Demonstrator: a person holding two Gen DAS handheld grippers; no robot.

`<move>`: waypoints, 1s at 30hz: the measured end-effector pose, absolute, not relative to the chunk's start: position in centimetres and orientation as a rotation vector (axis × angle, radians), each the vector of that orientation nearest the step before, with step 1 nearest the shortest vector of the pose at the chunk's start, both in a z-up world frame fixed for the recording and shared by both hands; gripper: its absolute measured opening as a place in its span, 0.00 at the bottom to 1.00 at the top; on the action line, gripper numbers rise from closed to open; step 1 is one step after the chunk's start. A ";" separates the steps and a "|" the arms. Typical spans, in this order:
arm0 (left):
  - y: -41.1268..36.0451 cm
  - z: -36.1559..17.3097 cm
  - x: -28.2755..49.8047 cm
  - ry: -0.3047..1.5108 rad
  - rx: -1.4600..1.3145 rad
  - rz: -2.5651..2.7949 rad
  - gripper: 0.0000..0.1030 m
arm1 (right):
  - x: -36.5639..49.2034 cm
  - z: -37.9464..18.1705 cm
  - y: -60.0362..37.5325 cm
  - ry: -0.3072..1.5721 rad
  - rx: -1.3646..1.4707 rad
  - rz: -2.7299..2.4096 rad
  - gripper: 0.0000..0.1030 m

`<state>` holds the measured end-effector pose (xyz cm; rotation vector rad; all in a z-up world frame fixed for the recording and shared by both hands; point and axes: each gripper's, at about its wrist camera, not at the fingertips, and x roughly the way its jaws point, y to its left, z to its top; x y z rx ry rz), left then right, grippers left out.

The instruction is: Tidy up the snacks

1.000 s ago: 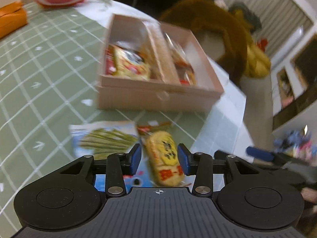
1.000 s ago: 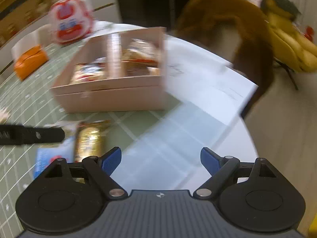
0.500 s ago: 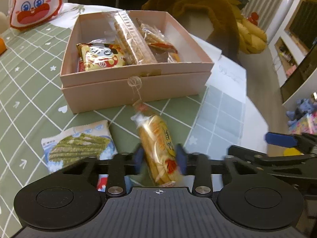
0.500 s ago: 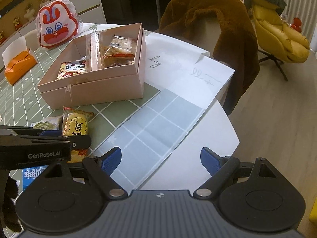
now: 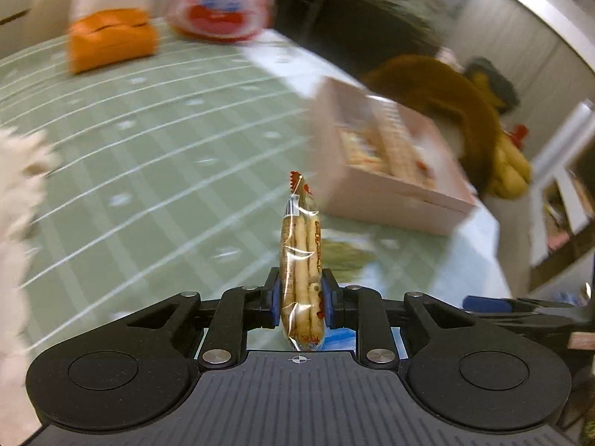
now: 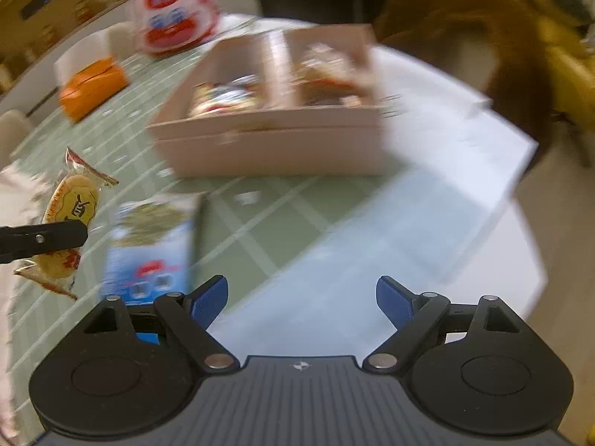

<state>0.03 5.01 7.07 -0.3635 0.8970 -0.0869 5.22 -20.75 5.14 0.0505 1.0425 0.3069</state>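
My left gripper (image 5: 300, 299) is shut on a yellow rice-cracker packet (image 5: 300, 260) and holds it edge-on above the green tablecloth. The packet also shows in the right wrist view (image 6: 70, 204), clamped by the left gripper's black finger (image 6: 44, 239). The pink snack box (image 6: 271, 141) stands open with several packets inside; in the left wrist view it (image 5: 394, 186) is to the right, blurred. A blue-and-green snack bag (image 6: 152, 245) lies flat on the table before the box. My right gripper (image 6: 301, 301) is open and empty above the table's near edge.
An orange tissue box (image 5: 111, 39) and a red-and-white rabbit bag (image 5: 223, 0) stand at the table's far side. A brown furry chair (image 6: 483, 37) is behind the box. White paper sheets (image 6: 446, 141) lie at the right. Something white and fluffy (image 5: 15, 200) is at far left.
My left gripper has lifted the cracker packet off the table and swung left, turning it edge-on. The right gripper has moved closer to the box and stays open.
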 end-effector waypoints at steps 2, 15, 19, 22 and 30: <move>6.4 6.5 -0.4 0.905 -0.376 -0.036 0.25 | 5.7 5.1 -19.2 1.071 0.098 0.367 0.85; 8.2 3.8 -1.3 0.994 -0.364 0.050 0.25 | 7.0 2.9 -8.7 1.112 -0.153 0.341 1.00; 8.1 3.3 -1.3 0.997 -0.369 0.042 0.25 | 6.9 2.7 -8.6 1.078 -0.207 0.317 1.00; 8.3 3.2 -1.3 0.993 -0.391 0.035 0.25 | 6.9 2.8 -8.9 1.076 -0.214 0.326 1.00; 8.7 2.9 -1.7 0.975 -0.466 0.022 0.25 | 5.4 2.9 -10.3 1.044 -0.225 0.402 0.96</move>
